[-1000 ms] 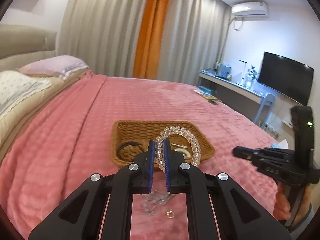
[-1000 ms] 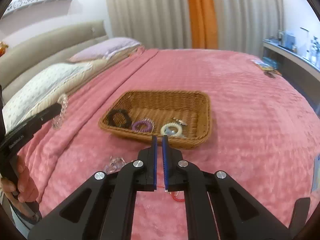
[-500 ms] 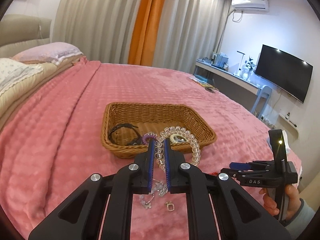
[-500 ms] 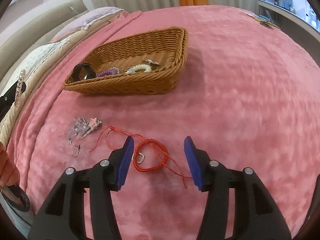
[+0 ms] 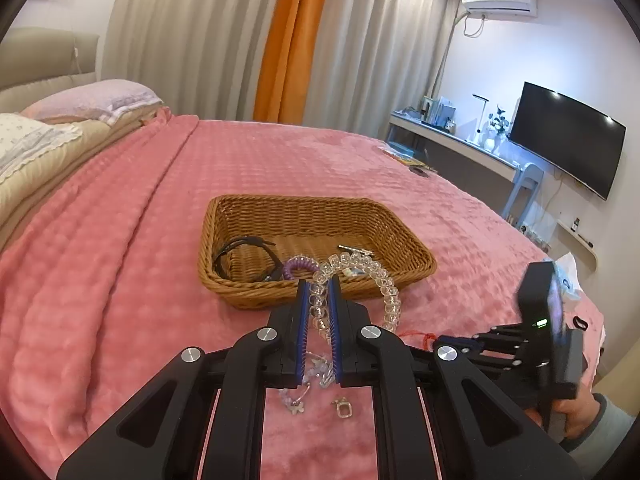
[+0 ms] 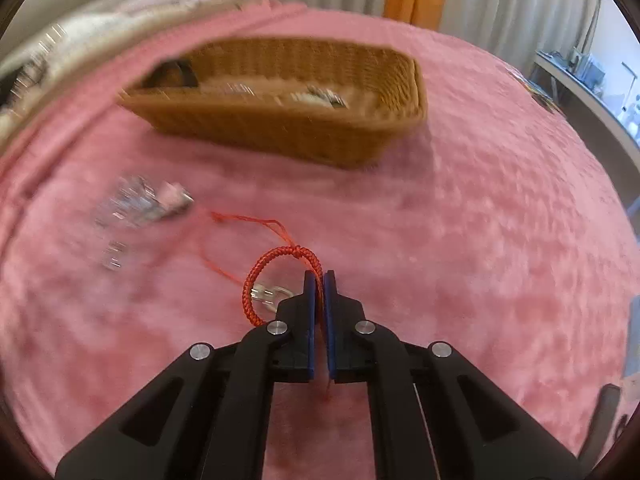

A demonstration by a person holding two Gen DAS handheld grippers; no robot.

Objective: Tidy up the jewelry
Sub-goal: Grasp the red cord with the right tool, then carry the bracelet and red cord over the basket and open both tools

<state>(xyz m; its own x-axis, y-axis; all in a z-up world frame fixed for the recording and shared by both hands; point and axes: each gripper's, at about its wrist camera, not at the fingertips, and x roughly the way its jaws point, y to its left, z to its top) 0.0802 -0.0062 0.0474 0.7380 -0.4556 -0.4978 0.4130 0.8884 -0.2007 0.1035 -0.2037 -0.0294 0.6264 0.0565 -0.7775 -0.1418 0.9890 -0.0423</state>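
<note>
- The pink quilted plush blanket [image 5: 120, 264] fills most of what I see in both wrist views; all the items lie on it.
- The rectangular woven wicker basket [image 5: 404, 236] sits on the blanket ahead of my left gripper; in the right wrist view it is blurred and lies beyond the loose pieces.
- Inside the basket I can make out a black band bracelet [image 5: 244, 256] at the left end and a purple spiral coil hair tie [image 5: 298, 266] near the front wall; the other small pieces in there are too hidden to name.
- My left gripper [image 5: 319, 300] is clenched on the clear chunky bead bracelet [image 5: 384, 284]; its loop arcs up and to the right, held above the near rim of the basket.
- My right gripper [image 6: 319, 296] is pinched shut on the red braided cord bracelet [image 6: 276, 256], just above the blanket and short of the basket; its thin red tails trail left across the blanket.
- A small silver clasp [image 6: 268, 292] shows inside the red loop, just left of the right fingers.
- A clear crystal cluster [image 5: 298, 398] lies on the blanket below the left fingers.
- A tiny square silver charm [image 5: 344, 410] lies just to its right.
</note>
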